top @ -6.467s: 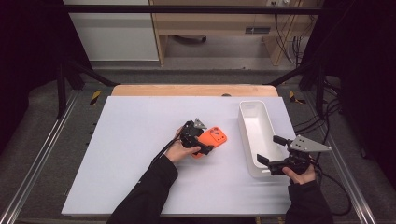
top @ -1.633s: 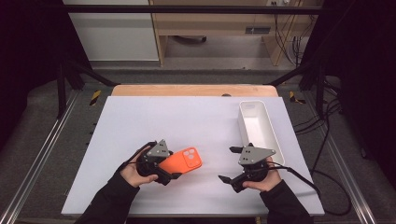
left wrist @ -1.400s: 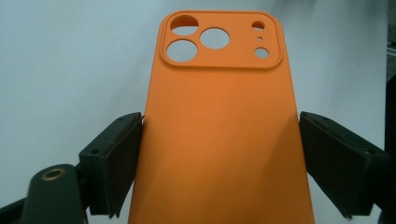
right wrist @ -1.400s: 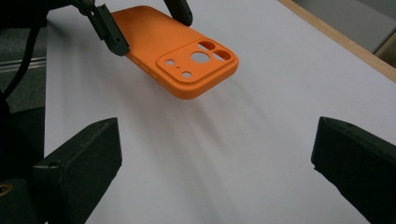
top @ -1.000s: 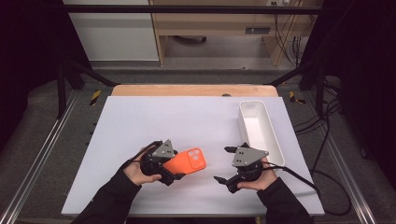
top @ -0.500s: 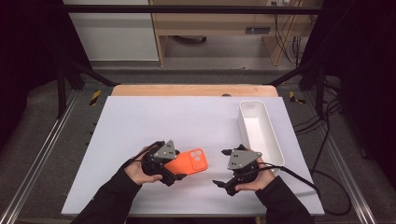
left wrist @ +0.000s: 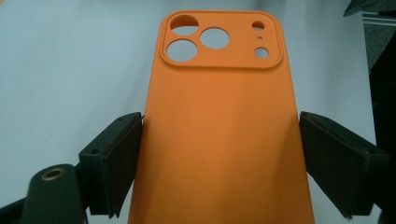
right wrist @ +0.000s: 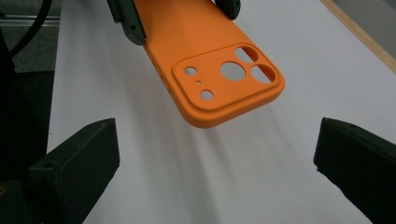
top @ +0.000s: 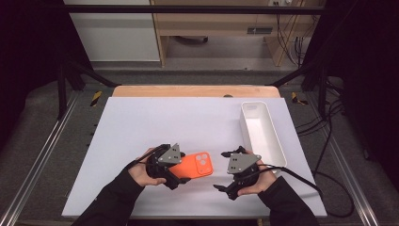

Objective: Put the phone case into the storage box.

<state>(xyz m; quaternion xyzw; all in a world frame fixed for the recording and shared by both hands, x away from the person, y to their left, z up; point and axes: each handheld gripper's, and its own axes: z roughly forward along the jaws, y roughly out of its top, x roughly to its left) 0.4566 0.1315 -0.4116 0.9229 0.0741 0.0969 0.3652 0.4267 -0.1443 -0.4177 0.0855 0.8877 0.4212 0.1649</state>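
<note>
Orange phone case (top: 194,165): light, flexible, likely grippy; held above the tabletop (top: 141,122) near its front edge. Left gripper (left wrist: 219,154) fingers clamp its long sides. Right gripper (right wrist: 217,168) fingers have just been opening, wide, empty. Best grasped at camera end.

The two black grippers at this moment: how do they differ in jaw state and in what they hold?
The left gripper is shut on the long edges of the orange silicone phone case; the right gripper stands open, its jaws having just been opening, with nothing between them. The left one carries the case above the white table; the right one faces the case's camera end without touching it. Both are hand-held, with black jaws.
</note>
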